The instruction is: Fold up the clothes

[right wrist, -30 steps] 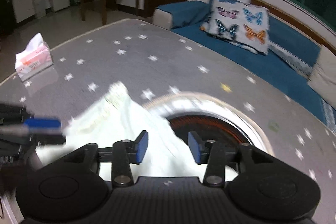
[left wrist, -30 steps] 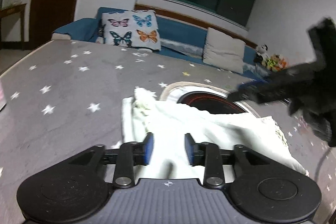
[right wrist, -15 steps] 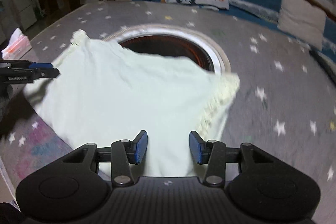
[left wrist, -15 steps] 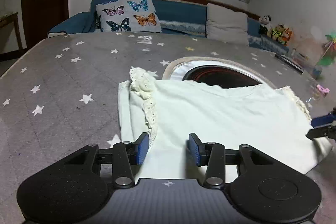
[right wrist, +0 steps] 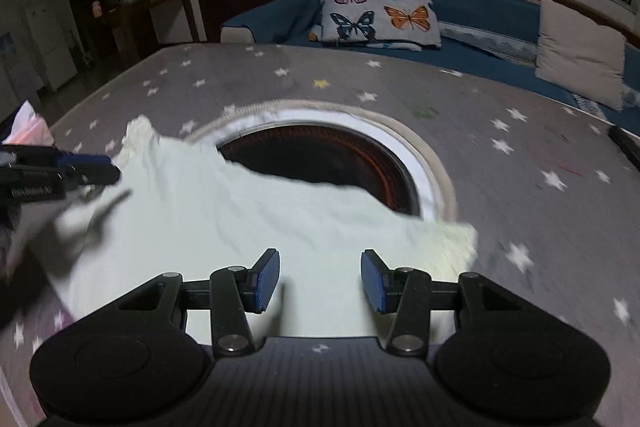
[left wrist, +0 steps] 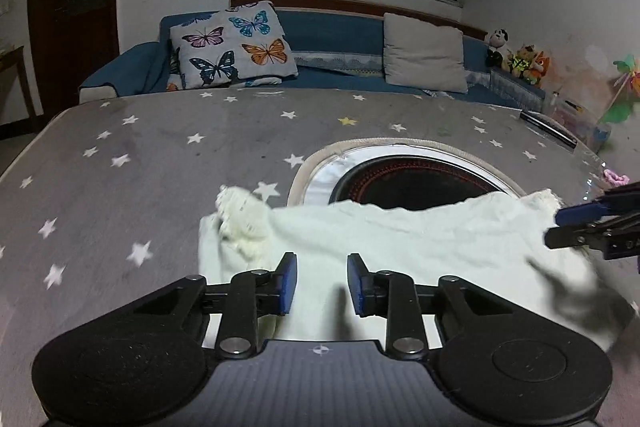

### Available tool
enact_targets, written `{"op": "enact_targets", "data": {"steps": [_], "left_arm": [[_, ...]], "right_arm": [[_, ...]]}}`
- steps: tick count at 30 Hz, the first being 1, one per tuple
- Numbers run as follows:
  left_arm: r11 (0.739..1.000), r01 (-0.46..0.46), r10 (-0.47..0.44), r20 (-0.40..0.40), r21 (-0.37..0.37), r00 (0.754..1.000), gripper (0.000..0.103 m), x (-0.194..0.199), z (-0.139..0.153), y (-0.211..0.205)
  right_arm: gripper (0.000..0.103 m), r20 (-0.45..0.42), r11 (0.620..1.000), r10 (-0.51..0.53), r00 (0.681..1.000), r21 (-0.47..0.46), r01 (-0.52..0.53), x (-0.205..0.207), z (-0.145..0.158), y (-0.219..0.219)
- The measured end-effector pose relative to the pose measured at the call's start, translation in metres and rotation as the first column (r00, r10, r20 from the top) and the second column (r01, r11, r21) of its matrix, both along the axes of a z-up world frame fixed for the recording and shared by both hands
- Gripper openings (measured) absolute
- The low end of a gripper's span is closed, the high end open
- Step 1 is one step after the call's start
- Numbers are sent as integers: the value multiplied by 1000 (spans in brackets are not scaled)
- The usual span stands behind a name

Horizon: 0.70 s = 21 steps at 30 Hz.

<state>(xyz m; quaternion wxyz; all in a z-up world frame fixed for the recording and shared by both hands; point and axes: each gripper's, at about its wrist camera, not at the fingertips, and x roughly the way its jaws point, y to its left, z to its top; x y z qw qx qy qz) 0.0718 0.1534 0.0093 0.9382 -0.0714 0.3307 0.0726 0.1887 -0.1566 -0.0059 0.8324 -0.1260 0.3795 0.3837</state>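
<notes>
The limp, light garment [left wrist: 400, 247] looked best pinched at its near corners; left claw [left wrist: 319, 283] was closing over it, right claw [right wrist: 320, 281] gaped, grasping nothing.

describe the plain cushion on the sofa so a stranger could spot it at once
Behind the star-printed table runs a blue sofa under the dark window. The plain cushion leans there, right of the butterfly cushion: pale grey, with no print.
</notes>
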Motion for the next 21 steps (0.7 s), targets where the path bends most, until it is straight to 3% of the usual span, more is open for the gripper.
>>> {"op": "enact_targets", "data": {"steps": [7, 10, 15, 20, 21], "left_arm": [[1000, 23, -23, -32, -8, 999, 25, 31, -14, 8], [1000, 13, -13, -49, -4, 999, 25, 38, -22, 12], [1000, 9, -10, -38, -16, 999, 26, 37, -24, 17], [999, -23, 23, -1, -23, 1000, 27, 18, -12, 21], [999, -35, 35, 8, -28, 999, 32, 12, -9, 22]], "right_arm": [[38, -34, 1000, -9, 999, -26, 8, 34, -24, 39], [34, -5, 998, -26, 1000, -58, 26, 43, -33, 46], [33, 24, 992, -107, 994, -71, 109, 54, -32, 48], [33, 19, 998, -55, 998, -24, 55, 41, -22, 55], [33, 13, 999, -34, 999, -14, 35, 37, -21, 59]]}}
